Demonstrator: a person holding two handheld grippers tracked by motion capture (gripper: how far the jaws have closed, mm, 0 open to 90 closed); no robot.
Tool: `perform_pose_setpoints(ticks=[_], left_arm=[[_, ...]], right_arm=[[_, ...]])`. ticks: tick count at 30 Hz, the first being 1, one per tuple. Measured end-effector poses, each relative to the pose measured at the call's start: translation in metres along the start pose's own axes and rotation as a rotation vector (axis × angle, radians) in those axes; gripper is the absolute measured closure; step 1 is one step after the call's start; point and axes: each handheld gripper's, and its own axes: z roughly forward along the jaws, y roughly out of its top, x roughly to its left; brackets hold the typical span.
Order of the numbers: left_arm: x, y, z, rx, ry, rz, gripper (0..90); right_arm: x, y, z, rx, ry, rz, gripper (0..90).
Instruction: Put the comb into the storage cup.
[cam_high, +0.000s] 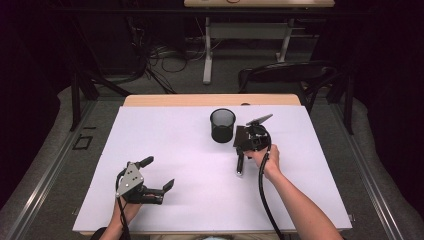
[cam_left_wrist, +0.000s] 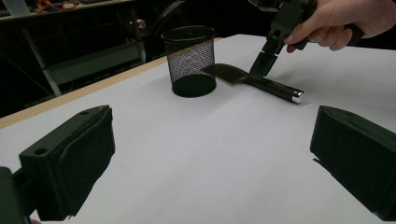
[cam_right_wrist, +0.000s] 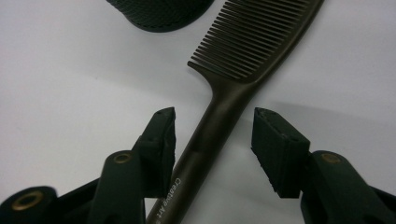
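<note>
White lettering reading "Creative Art" runs along the handle of the one dark comb (cam_right_wrist: 219, 116), which lies flat on the worktop (cam_high: 165, 150) just beside the single black mesh cup (cam_high: 222, 125). Two tools are in use. The right tool (cam_right_wrist: 214, 133) straddles the comb's handle, one pad at or nearly on it, the other clear of it, so nothing is gripped. The left tool (cam_high: 159, 174) rests wide apart and empty near the front edge. A pale sheet covers the wooden worktop; beyond it are a dark chair (cam_high: 285, 75), cables and grey floor.
</note>
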Motion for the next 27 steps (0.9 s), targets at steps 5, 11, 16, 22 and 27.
perform_pose_setpoints(ticks=[5, 11, 16, 22, 27], left_arm=[[0.0, 0.0, 0.0, 0.0, -0.002, 0.0, 0.0], [0.0, 0.0, 0.0, -0.001, -0.002, 0.001, 0.0], [0.0, 0.0, 0.0, -0.001, -0.004, 0.0, 0.0], [0.0, 0.0, 0.0, -0.001, -0.003, 0.0, 0.0], [0.0, 0.0, 0.0, -0.002, -0.002, 0.0, 0.0]], right_arm=[[0.0, 0.002, 0.006, -0.017, 0.009, 0.03, 55.1], [-0.001, 0.004, 0.013, -0.027, 0.008, 0.067, 57.8], [0.0, 0.006, 0.014, -0.004, -0.025, 0.091, 62.9], [-0.007, 0.004, 0.013, -0.021, -0.008, 0.175, 72.0], [-0.017, 0.001, 0.01, -0.039, 0.027, 0.212, 72.6]])
